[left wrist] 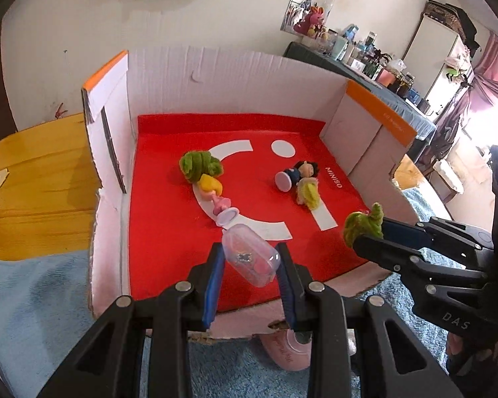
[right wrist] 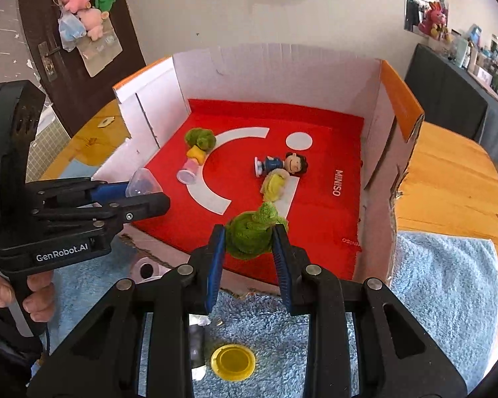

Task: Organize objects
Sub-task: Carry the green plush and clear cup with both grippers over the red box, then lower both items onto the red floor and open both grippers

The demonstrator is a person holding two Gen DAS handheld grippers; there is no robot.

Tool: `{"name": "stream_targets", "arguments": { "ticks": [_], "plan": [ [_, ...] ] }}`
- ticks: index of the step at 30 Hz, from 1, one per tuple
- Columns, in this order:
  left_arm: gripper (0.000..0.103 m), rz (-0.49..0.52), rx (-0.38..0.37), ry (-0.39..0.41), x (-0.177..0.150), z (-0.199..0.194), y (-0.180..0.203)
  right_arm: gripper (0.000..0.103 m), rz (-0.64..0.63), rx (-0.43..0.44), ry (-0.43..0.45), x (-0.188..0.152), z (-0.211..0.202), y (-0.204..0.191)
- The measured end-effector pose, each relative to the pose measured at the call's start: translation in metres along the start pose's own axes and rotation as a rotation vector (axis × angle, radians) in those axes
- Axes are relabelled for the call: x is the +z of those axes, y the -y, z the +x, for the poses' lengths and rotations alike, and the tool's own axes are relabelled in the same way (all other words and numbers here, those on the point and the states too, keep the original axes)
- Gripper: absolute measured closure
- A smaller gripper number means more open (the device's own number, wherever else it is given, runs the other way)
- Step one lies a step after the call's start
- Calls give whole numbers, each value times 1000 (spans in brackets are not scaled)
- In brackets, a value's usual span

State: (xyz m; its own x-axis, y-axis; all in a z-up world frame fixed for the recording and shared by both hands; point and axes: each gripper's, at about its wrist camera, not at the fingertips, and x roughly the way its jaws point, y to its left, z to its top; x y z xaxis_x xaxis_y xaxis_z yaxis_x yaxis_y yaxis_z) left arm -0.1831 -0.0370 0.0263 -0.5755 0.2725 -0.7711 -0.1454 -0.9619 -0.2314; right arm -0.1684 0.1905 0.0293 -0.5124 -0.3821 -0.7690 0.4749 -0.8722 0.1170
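Covering the wooden table (right wrist: pixel 448 179), a blue towel (right wrist: pixel 441 285) underlies the cardboard box (right wrist: pixel 282 66).

1. A cardboard box (right wrist: pixel 375 126) sits on a wooden table (right wrist: pixel 448 179), with a towel (right wrist: pixel 441 285) before its open front edge.
2. In the box, near the left wall, lie a plush toy (right wrist: pixel 200 138) and a figurine (right wrist: pixel 192 165).
3. Nearer the right wall lies a doll (right wrist: pixel 280 164), with another plush (right wrist: pixel 274 184) just before it.

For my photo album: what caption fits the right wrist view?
Right gripper holds a green plush toy over the red-floored cardboard box; the left gripper grips a clear capsule.
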Motion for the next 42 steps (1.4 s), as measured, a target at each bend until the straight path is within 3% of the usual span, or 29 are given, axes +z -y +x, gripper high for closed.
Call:
{"name": "stream_targets", "arguments": {
  "ticks": [42],
  "plan": [
    [70, -47, 41, -49, 27, 42, -18, 76, 19, -47, -6, 24, 40, 6]
  ]
}}
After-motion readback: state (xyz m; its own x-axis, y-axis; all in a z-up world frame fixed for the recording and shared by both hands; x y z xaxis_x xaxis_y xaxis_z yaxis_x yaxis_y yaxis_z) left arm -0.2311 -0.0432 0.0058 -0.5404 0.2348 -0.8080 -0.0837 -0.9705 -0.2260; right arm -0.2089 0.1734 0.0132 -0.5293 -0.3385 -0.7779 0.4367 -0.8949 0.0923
